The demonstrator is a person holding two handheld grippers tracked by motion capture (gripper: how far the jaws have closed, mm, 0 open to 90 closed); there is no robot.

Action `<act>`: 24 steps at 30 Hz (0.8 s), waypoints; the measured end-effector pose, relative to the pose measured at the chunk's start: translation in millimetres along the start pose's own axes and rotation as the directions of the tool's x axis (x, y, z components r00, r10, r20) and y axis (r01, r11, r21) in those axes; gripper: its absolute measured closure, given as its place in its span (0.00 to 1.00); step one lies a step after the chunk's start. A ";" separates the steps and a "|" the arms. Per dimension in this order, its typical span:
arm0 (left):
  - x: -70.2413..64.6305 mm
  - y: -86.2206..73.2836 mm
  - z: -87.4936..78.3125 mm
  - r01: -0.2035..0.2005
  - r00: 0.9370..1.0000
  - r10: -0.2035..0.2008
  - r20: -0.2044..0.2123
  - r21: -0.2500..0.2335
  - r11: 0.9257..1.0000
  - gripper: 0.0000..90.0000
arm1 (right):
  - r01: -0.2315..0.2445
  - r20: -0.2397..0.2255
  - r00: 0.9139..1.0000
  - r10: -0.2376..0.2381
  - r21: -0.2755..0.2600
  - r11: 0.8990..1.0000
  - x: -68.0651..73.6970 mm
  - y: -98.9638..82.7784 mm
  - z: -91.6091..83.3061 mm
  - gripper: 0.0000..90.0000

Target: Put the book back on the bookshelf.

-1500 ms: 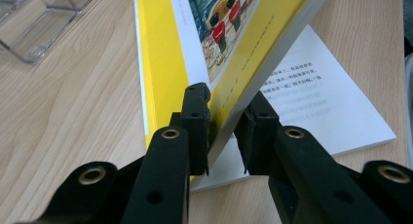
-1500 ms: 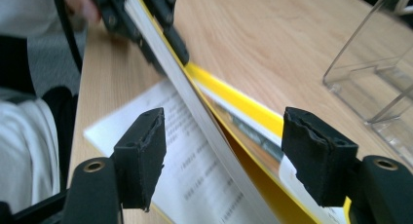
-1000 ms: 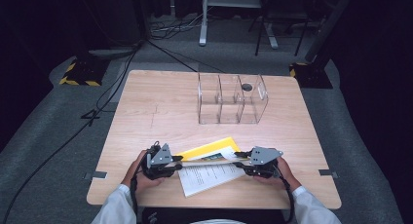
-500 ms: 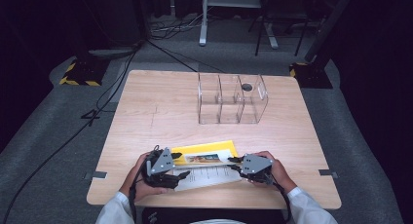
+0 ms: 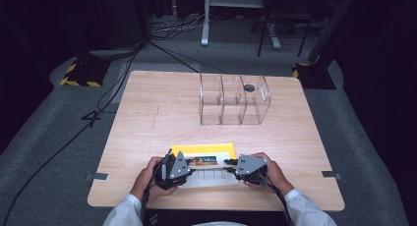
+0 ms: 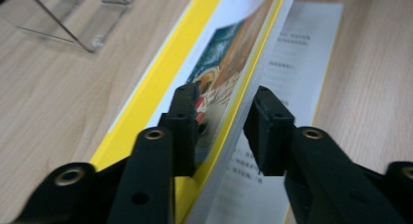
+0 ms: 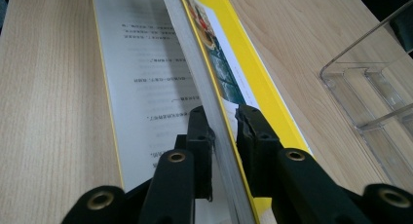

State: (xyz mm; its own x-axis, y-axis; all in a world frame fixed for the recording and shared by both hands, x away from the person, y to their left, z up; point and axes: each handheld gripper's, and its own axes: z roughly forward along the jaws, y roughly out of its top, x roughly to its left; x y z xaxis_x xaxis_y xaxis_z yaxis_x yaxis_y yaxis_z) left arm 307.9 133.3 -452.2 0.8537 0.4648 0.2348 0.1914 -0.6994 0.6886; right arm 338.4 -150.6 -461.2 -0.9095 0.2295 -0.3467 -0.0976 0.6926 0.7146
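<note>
A yellow-covered book (image 5: 204,150) lies open near the table's front edge, its picture cover and a block of pages raised on edge. My left gripper (image 5: 192,168) comes in from the left. In the left gripper view its jaws (image 6: 221,131) have just been closing and now pinch the raised cover and pages (image 6: 229,73). My right gripper (image 5: 229,163) comes in from the right. Its jaws (image 7: 223,136) have just been opening slightly but still press on the page block (image 7: 195,63). A printed white page (image 7: 141,63) lies flat beside it.
A clear plastic organizer (image 5: 233,100) with three compartments stands at the back middle of the wooden table (image 5: 162,113). Its corner appears in the left gripper view (image 6: 73,19) and the right gripper view (image 7: 370,87). Cables run across the dark floor behind.
Both hands have drawn closer together and a little toward the front edge. The book, skewed a second ago, now lies square to the table. The left jaws opened and closed again.
</note>
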 end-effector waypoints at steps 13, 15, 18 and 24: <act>15.2 -16.1 -7.8 0.034 0.998 -0.033 0.047 -0.015 0.999 0.81 | -0.020 -0.025 1.000 0.017 -0.114 0.993 -13.1 -21.5 -1.8 0.84; 16.3 -16.8 -8.6 0.040 0.998 -0.039 0.044 -0.013 0.999 0.79 | 0.013 -0.015 1.000 -0.015 -0.105 0.994 -10.4 -18.7 -1.6 0.86; 16.9 -15.5 -9.2 0.052 0.998 -0.051 0.032 -0.009 0.999 0.74 | 0.058 -0.009 0.998 -0.059 -0.095 0.994 -7.8 -13.6 -3.1 0.88; 5.3 6.0 -2.9 0.035 0.999 -0.033 -0.023 0.078 0.996 0.61 | 0.113 -0.019 0.993 -0.115 -0.085 0.990 -3.9 2.7 -5.8 0.92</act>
State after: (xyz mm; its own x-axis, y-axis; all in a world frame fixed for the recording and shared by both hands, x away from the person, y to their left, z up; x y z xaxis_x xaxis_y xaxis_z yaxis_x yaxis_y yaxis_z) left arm 312.1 133.1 -444.8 0.8357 0.4998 0.2276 0.2582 -0.7233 0.6405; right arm 339.3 -153.5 -454.4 -0.8996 0.1355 -0.4152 -0.2338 0.6536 0.7198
